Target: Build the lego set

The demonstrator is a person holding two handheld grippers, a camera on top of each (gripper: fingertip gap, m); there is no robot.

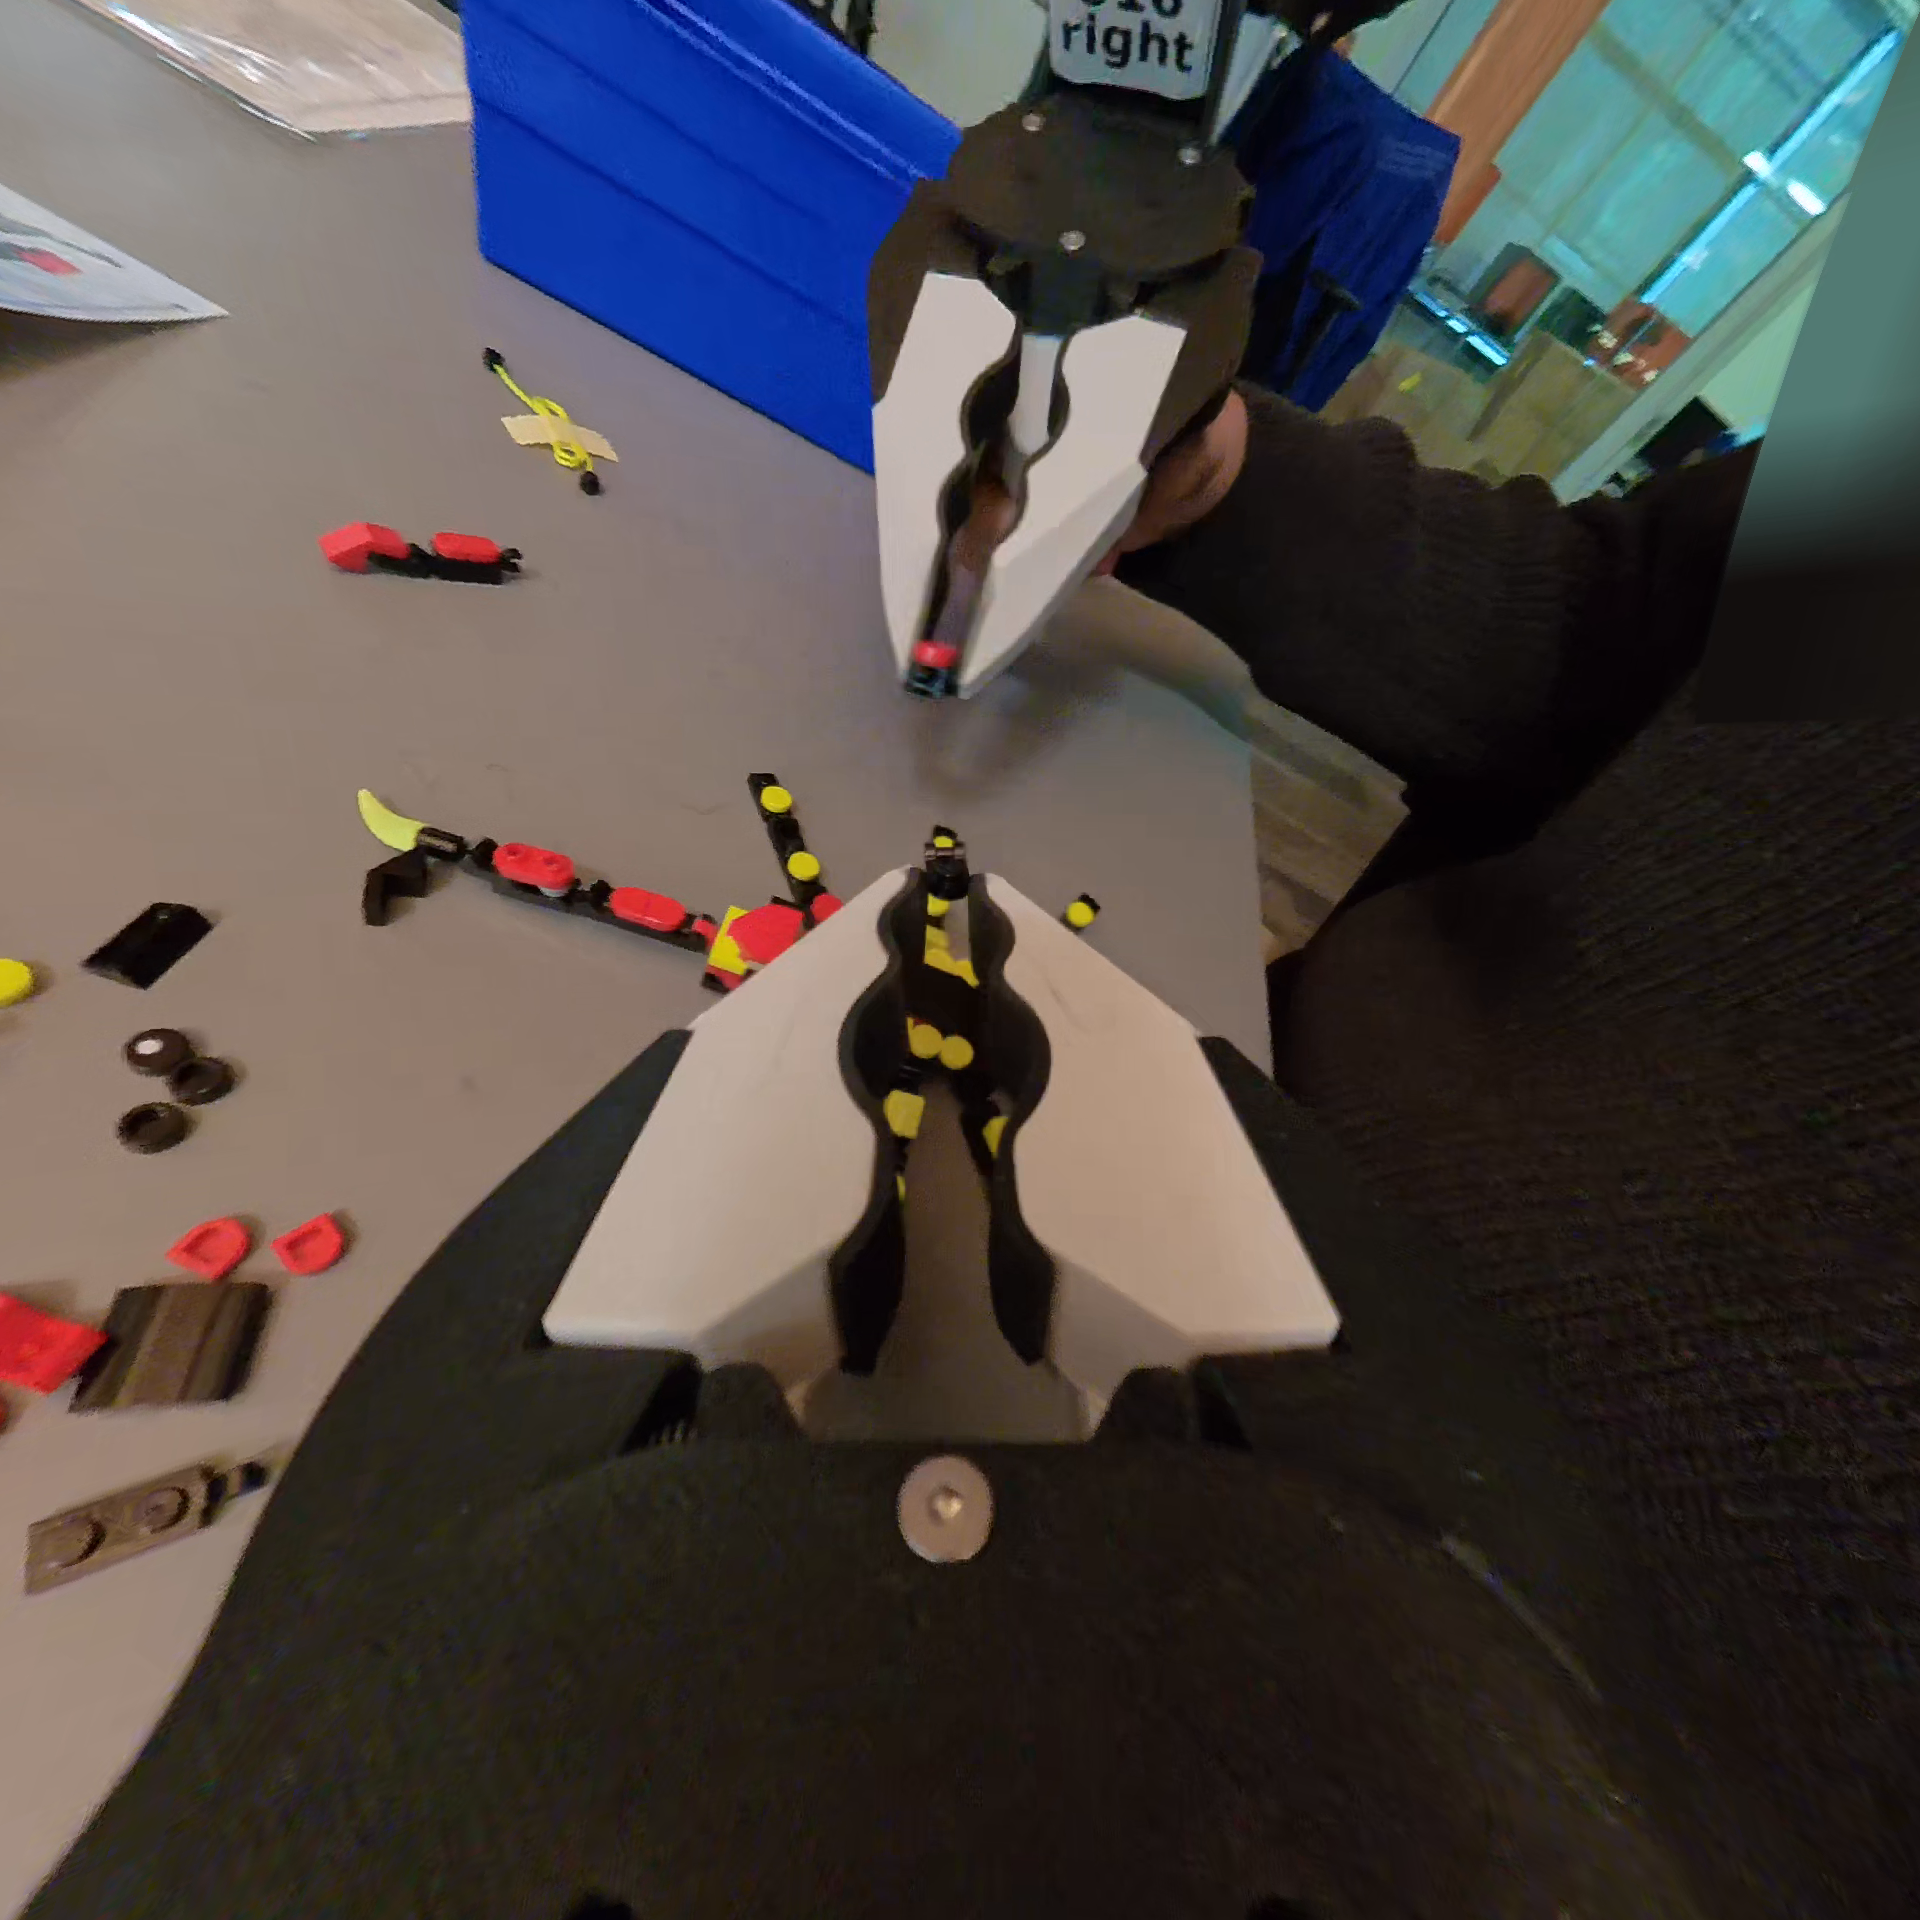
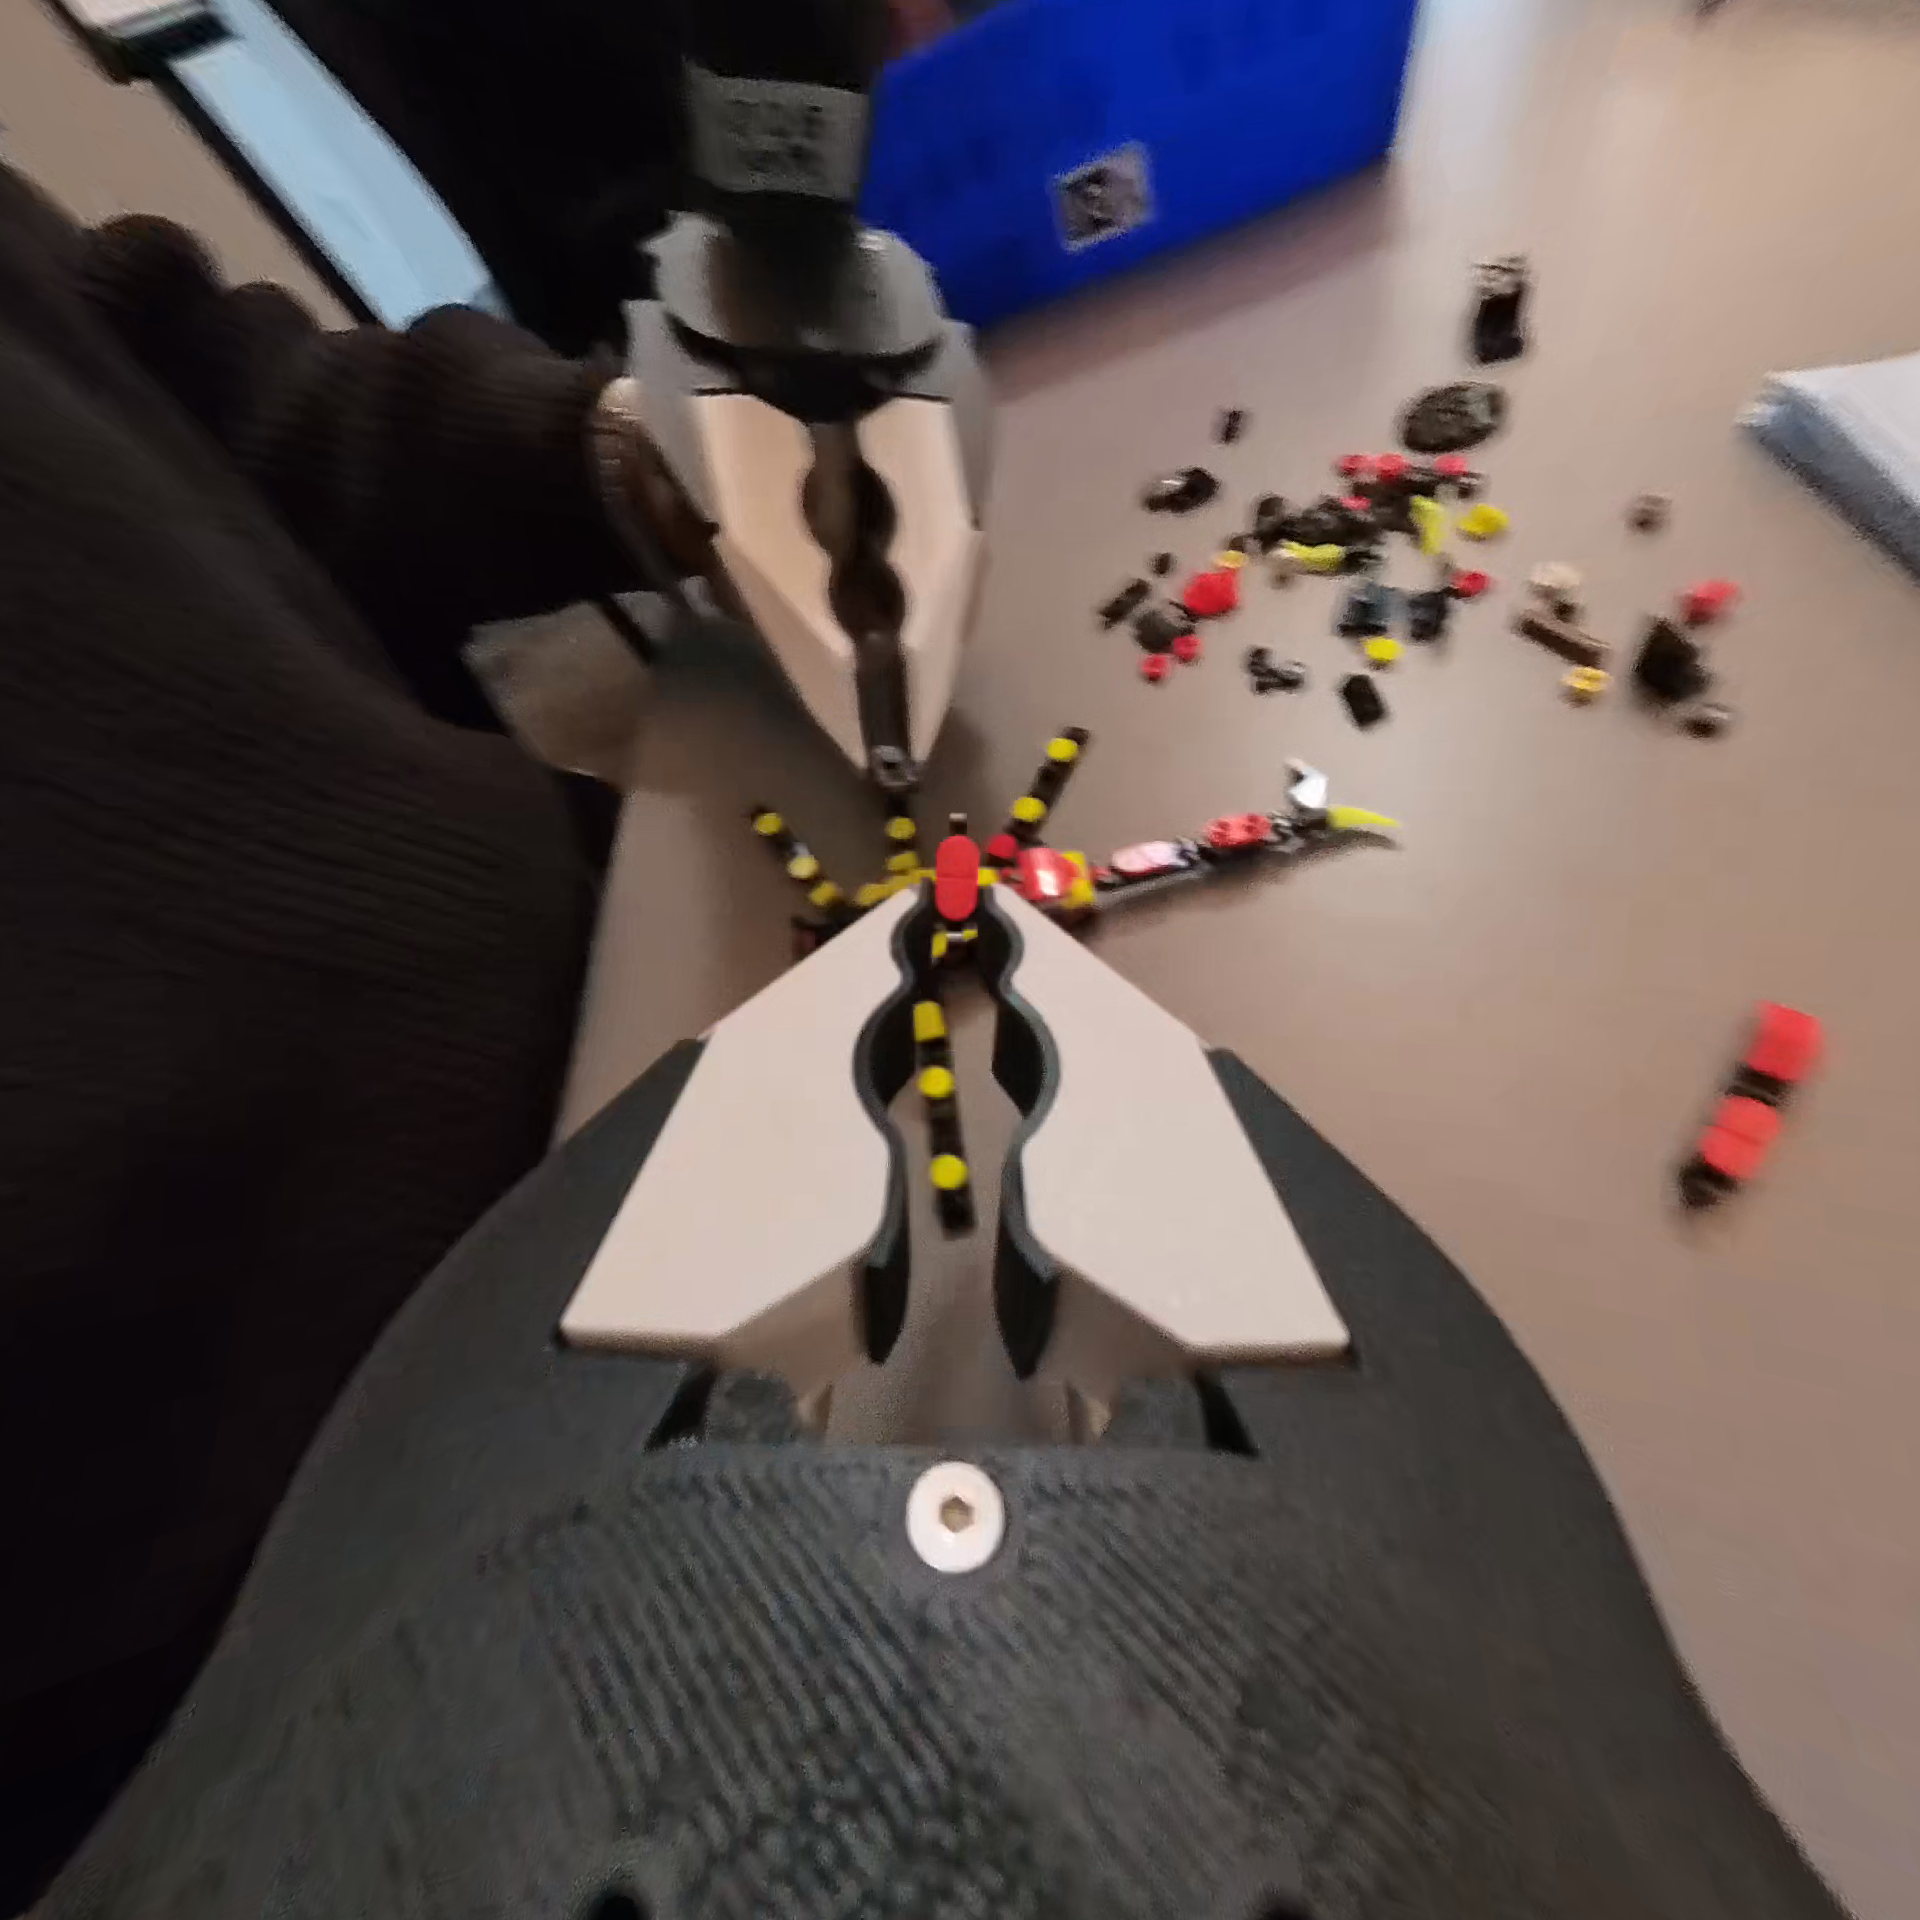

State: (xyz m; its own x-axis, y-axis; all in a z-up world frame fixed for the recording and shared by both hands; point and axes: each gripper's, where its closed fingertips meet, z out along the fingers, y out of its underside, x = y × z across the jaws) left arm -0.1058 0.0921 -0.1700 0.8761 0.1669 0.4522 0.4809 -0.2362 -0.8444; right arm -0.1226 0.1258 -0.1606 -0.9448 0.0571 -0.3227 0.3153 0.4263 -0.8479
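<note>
two tongs show, one in each hand. the left tongs (image 1: pixel 945 883), low in the centre of the left wrist view, are narrow and clamp one black leg with yellow studs (image 1: pixel 940 1023) of the lego model (image 1: pixel 764 930), which lies on the grey counter (image 1: pixel 675 665) mid-frame. the right tongs (image 1: pixel 935 675), in the upper centre, point down at the counter and pinch a small red and black piece (image 1: pixel 932 665) at their tips; in the right wrist view the same piece (image 2: pixel 956 878) sits at the tongs' (image 2: pixel 956 904) tips, over the model (image 2: pixel 1049 873).

one red-and-black tail with a lime claw (image 1: pixel 540 873) runs left from the model. to the left lie three black tyres (image 1: pixel 171 1086), two small red shells (image 1: pixel 255 1242), one black slope (image 1: pixel 151 940) and one red-and-black segment (image 1: pixel 416 551).

a blue bin (image 1: pixel 675 197) stands in the upper middle; a taped yellow string (image 1: pixel 556 436) lies before it. a dark sleeve (image 1: pixel 1455 623) fills the right side. loose pieces (image 2: pixel 1403 582) scatter the upper right of the right wrist view, blurred.
</note>
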